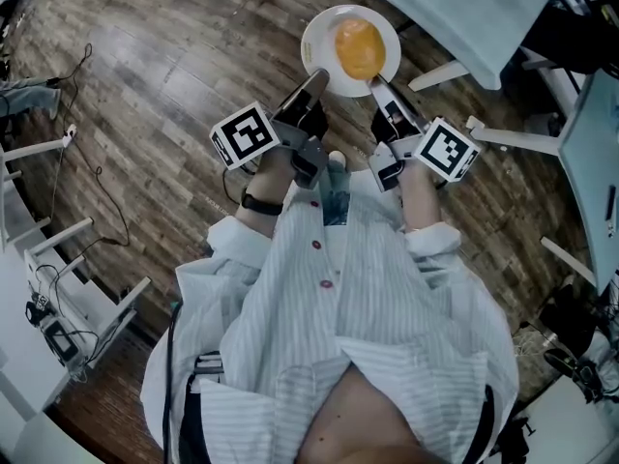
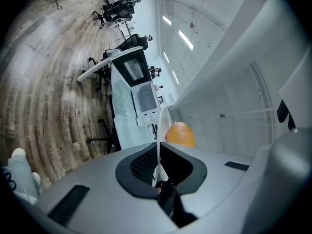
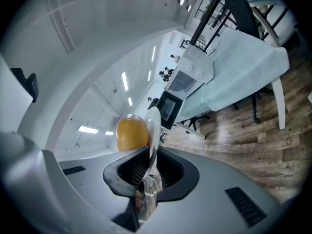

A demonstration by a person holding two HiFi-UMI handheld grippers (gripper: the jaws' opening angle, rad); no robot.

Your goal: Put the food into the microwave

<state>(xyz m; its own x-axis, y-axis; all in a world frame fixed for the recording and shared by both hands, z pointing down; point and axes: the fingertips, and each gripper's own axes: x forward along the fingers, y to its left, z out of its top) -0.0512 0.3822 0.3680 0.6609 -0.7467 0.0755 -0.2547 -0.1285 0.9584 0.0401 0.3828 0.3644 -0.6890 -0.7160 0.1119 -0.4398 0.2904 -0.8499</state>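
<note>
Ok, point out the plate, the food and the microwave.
plate (image 1: 315, 41), head view, bare white rim on its left.
food (image 1: 359, 49), head view, middle of the orange mound.
microwave (image 2: 145, 97), left gripper view, door window.

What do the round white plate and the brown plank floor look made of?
The round white plate looks like glazed ceramic, possibly melamine: smooth, uniformly white, thin rim. The brown plank floor looks like wood or wood-look laminate: grain, plank seams, slight sheen.
</note>
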